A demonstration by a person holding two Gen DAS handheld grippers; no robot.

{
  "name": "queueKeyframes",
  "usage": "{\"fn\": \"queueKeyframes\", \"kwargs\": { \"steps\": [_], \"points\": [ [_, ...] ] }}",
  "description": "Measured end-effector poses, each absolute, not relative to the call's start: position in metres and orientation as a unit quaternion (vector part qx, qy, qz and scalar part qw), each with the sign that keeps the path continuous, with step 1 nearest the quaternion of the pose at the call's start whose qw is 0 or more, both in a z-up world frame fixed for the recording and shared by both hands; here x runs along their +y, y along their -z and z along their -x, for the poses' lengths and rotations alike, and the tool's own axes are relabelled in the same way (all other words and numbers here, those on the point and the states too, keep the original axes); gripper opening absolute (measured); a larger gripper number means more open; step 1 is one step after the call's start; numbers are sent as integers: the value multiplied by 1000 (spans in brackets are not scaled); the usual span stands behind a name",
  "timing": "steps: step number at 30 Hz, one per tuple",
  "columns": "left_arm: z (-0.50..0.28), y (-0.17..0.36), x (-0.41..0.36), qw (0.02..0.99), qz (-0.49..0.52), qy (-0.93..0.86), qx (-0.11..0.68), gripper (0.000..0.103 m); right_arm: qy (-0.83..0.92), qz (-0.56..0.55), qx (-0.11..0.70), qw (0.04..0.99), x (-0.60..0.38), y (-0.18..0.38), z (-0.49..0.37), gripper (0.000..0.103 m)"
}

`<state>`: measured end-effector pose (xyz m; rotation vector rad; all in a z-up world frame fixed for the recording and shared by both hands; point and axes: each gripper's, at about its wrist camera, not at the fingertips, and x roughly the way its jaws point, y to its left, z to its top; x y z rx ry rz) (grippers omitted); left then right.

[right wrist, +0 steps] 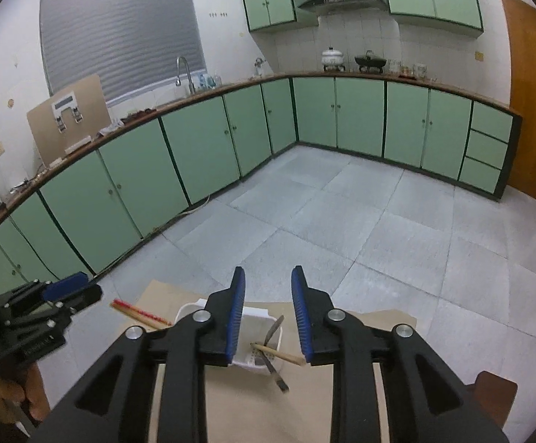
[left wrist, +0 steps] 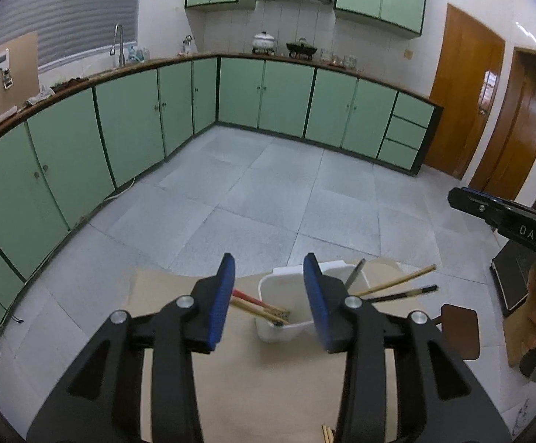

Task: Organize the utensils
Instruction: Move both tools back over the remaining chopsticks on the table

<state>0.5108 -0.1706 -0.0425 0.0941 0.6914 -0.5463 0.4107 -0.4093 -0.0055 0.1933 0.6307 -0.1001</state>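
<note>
Left wrist view: tan bench (left wrist: 268, 387) w/ white bin (left wrist: 280, 306) near its far edge, chopsticks (left wrist: 393, 284) sticking out both sides. Left tongs (left wrist: 269, 302) apart, empty. Right tongs (right wrist: 268, 317) also apart, nothing btwn them, above the bin.

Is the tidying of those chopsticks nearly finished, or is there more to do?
Mostly done, it seems: several chopsticks and a metal utensil already sit in the white bin. Both the left gripper and right gripper are open and empty. A few sticks near the table's edge look left.
</note>
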Motion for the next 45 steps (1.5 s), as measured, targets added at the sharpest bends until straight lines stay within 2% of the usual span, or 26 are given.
{"fn": "queueKeyframes", "kwargs": {
  "steps": [1, 4, 8, 10, 12, 15, 22, 28, 45],
  "points": [
    [-502, 38, -164, 906, -48, 264, 326, 40, 47, -91, 301, 948, -408, 2, -396, 26],
    [-468, 32, -145, 915, -47, 265, 300, 54, 43, -75, 273, 958, -401, -5, -360, 27],
    [-409, 43, -113, 925, -46, 268, 266, 67, 35, -57, 241, 968, -376, 11, -280, 32],
    [-378, 55, -98, 931, -49, 263, 248, 72, 34, -55, 237, 969, -362, 34, -238, 35],
    [-346, 72, -81, 936, -52, 257, 236, 82, 33, -42, 242, 969, -344, 61, -204, 36],
    [-301, 107, -56, 936, -33, 251, 243, 87, 33, -24, 257, 966, -315, 106, -158, 38],
    [-207, 190, -17, 937, -23, 229, 261, 90, 7, -33, 330, 943, -235, 226, -80, 39],
    [-168, 229, 0, 935, -30, 213, 281, 90, -21, 22, 369, 929, -183, 281, -71, 38],
    [-166, 271, -34, 912, -67, 257, 313, 90, 5, -5, 360, 933, -223, 285, -83, 38]
  ]
}}
